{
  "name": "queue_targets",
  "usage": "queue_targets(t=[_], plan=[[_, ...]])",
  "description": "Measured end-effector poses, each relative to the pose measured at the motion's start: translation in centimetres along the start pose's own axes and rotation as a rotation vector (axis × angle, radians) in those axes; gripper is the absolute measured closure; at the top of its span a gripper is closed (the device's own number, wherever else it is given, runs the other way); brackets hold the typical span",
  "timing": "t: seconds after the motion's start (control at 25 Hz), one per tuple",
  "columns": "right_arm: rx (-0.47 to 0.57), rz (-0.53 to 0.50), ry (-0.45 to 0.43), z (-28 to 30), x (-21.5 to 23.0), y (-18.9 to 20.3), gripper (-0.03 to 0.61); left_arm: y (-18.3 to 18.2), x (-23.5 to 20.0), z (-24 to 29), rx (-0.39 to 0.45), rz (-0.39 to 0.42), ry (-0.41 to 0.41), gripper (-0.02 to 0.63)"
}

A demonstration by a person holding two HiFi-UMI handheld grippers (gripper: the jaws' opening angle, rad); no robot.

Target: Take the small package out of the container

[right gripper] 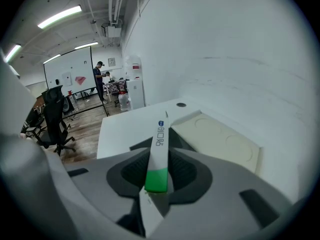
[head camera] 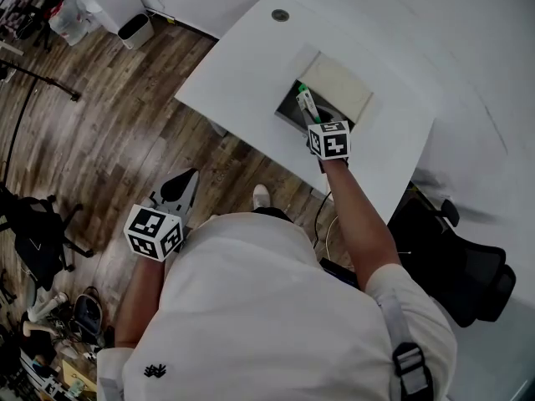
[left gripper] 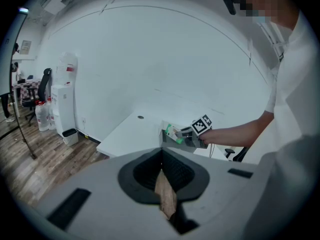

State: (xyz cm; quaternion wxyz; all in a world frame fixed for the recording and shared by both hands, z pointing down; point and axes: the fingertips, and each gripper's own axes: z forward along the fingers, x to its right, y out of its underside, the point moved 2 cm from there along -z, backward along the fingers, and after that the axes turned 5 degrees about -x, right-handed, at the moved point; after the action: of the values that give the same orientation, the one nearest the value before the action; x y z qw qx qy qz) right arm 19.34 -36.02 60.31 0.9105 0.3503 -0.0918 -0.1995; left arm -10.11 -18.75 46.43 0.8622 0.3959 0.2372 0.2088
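Right gripper view: small package (right gripper: 160, 144) clamped in right gripper (right gripper: 156, 183)

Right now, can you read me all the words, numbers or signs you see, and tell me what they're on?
"创口贴": blue print beside a round blue logo, along the package; a little soft, so this is my best reading.
Right cube and left cube: black-and-white square patterns only, no words.
Shirt emblem: too small to read.
Whiteboard sheets: too small to read.
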Motion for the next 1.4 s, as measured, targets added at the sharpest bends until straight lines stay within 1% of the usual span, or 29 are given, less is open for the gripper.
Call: queue_targets(t=[0.44,0.88,1.24,1.4], plan=[[0.057,0.006,0.017,-5.5,-3.1,-1.2,0.488,1.0,-0.6,-2.8,0.009,0.033,0.041,0.606],[0.102,0.009,0.019,-10.1,-8.6,-0.8,0.488,3.1,-0.9,-5.7,0.023,0.056,0.092,0.606],[0.138,0.015,-0.017,-14.0,-13.9,0.2,0.488,5.6,-0.7,-8.3,0.026,0.062,0.110,0.606],[0.140,0.002,-0.037,-15.4,-16.5,1.0,0.488,6.5,-0.4,-9.0,0.022,0.066,0.124,0.606]])
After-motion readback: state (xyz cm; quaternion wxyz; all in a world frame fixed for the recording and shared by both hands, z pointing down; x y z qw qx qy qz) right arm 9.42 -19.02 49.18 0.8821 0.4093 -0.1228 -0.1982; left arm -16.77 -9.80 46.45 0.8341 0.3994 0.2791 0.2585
